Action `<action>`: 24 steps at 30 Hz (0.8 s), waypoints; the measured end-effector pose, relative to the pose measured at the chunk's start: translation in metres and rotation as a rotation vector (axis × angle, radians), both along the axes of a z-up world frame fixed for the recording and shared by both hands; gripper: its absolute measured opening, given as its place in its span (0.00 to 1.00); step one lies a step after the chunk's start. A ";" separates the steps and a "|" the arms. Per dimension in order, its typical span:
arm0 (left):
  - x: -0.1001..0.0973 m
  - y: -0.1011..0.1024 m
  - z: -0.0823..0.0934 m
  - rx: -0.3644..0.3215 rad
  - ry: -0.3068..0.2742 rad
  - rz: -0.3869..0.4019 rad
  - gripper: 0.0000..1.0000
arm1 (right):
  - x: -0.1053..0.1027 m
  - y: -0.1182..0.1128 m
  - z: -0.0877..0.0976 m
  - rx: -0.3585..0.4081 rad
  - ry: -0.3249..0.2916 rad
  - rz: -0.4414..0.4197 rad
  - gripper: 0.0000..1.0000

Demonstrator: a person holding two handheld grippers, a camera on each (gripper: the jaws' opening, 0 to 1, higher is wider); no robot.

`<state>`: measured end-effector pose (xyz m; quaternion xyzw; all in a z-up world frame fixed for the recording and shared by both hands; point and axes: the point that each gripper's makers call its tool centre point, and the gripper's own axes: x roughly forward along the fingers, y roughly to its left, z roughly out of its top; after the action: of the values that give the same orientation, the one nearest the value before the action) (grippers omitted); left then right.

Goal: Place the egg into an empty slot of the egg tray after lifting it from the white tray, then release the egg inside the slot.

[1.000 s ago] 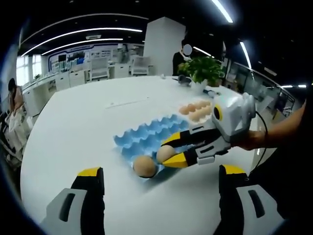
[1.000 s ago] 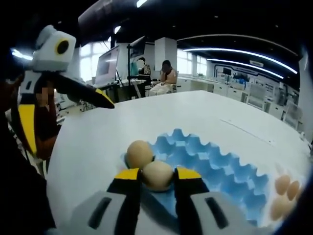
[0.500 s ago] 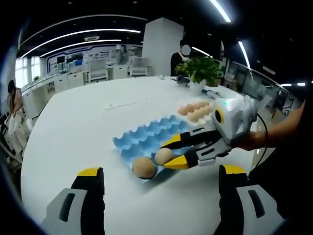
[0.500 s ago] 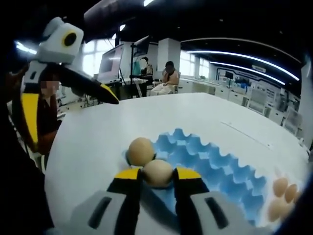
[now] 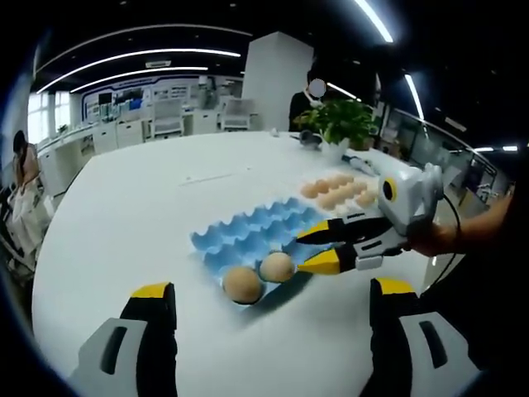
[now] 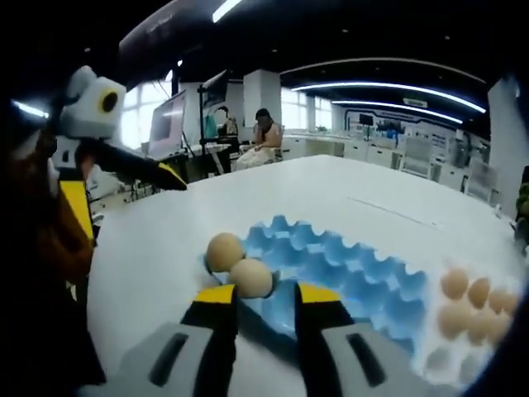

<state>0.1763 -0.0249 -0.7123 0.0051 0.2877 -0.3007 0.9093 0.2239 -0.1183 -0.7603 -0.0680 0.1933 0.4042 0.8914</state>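
A blue egg tray lies on the white table. Two brown eggs sit side by side in its near corner slots, one egg nearer me and the other egg just behind it. My right gripper hovers open just right of that second egg, not touching it. In the right gripper view the same egg rests in the blue egg tray just beyond my right gripper. My left gripper is held wide open above the table, short of the tray.
Several more eggs lie on the white tray beyond the blue one. A potted plant stands at the table's far edge. A person sits at a distant desk. The left gripper hangs at the upper left.
My right gripper has let go of the egg and drawn back from it; the egg stays in the slot beside the first egg. The left gripper holds still.
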 end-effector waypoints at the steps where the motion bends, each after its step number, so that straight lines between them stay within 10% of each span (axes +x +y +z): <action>1: 0.000 0.000 0.000 -0.001 0.001 0.001 0.98 | 0.000 -0.002 0.000 0.000 0.000 -0.006 0.26; 10: 0.000 -0.002 0.000 -0.002 0.005 -0.006 0.98 | 0.015 -0.072 0.004 0.018 0.004 -0.222 0.26; 24: 0.001 0.001 0.001 0.004 0.001 0.000 0.98 | 0.029 -0.249 0.014 -0.007 -0.050 -0.759 0.30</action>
<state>0.1772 -0.0239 -0.7117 0.0068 0.2887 -0.3001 0.9091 0.2533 -0.3668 -0.7465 -0.0042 0.1843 0.0426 0.9819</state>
